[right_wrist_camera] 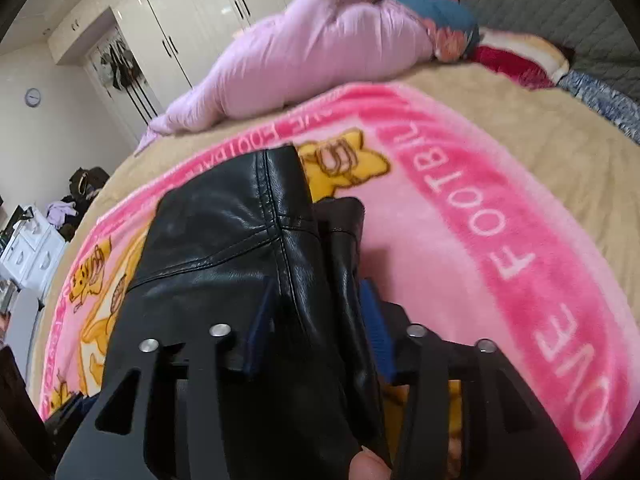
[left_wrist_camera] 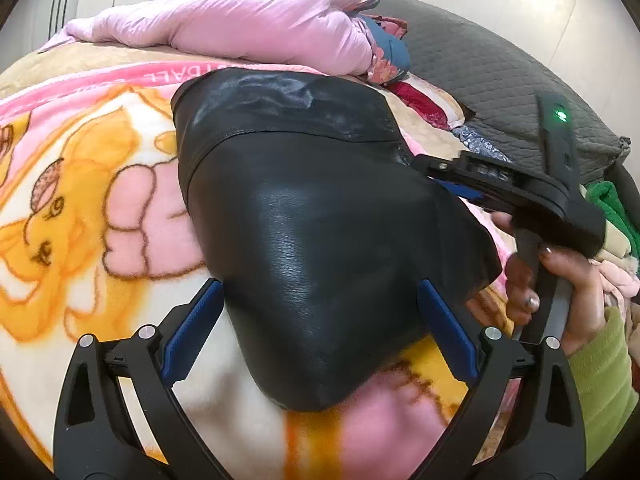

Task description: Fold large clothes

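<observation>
1. The left hand-held gripper [left_wrist_camera: 320, 328] has its blue pads spread wide on either side of a rounded fold of a black leather garment [left_wrist_camera: 304, 216]; the pads sit just beside the leather, and whether they press on it is hard to tell
2. The right hand-held gripper [right_wrist_camera: 316, 320] stands about half open, with a seamed edge of the same garment [right_wrist_camera: 240, 248] running between its blue pads; the left pad lies against the leather, while the right pad shows a gap
3. The garment lies bunched on a bed, over a pink and yellow cartoon blanket [left_wrist_camera: 100, 208]
4. From the left wrist view, a hand [left_wrist_camera: 560, 280] in a green sleeve grips the right tool's handle at the right edge
5. A pink quilt [right_wrist_camera: 304, 56] lies heaped at the far side of the bed
6. Most of the garment is hidden under its own folds, so its type stays unclear; a fingertip [right_wrist_camera: 368, 464] is cut off at the bottom of the right wrist view, and that view is slightly blurred
</observation>
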A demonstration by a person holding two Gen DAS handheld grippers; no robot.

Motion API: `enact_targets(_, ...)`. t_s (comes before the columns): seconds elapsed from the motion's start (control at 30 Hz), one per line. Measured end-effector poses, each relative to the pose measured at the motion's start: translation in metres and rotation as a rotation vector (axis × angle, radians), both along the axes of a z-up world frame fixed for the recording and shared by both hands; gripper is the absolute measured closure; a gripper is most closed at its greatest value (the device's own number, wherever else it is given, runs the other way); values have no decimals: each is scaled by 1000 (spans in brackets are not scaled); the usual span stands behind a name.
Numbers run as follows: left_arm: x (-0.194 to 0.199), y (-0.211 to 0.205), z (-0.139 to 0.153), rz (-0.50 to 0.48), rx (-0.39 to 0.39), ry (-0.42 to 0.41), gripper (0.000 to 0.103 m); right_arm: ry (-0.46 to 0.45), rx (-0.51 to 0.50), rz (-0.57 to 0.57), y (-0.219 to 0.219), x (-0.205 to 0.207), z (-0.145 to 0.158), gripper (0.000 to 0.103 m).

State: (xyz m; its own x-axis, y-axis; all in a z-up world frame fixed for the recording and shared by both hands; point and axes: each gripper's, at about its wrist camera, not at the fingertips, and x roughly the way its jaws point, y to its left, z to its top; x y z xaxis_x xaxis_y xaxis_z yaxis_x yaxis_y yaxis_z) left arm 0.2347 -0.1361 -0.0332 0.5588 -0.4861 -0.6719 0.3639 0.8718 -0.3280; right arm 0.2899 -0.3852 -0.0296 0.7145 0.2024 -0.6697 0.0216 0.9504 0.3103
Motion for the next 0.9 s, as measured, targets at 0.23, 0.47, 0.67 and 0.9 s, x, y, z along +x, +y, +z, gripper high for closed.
enact_targets(0.23, -13, 2, 17, 12, 3, -37, 10, -119, 8, -41, -5, -54, 26, 18)
enact_targets(0.47, -26, 10, 28, 27, 0, -51, 10, -138, 25, -78, -7, -84, 36, 9)
enact_targets(0.67, -21, 16, 23, 60, -3, -29, 9, -43, 36, -126, -16, -81, 17, 9)
enact_targets(0.9, 0, 16, -9, 69, -63, 105, 10, 34, 229, -46, -22, -68, -19, 35)
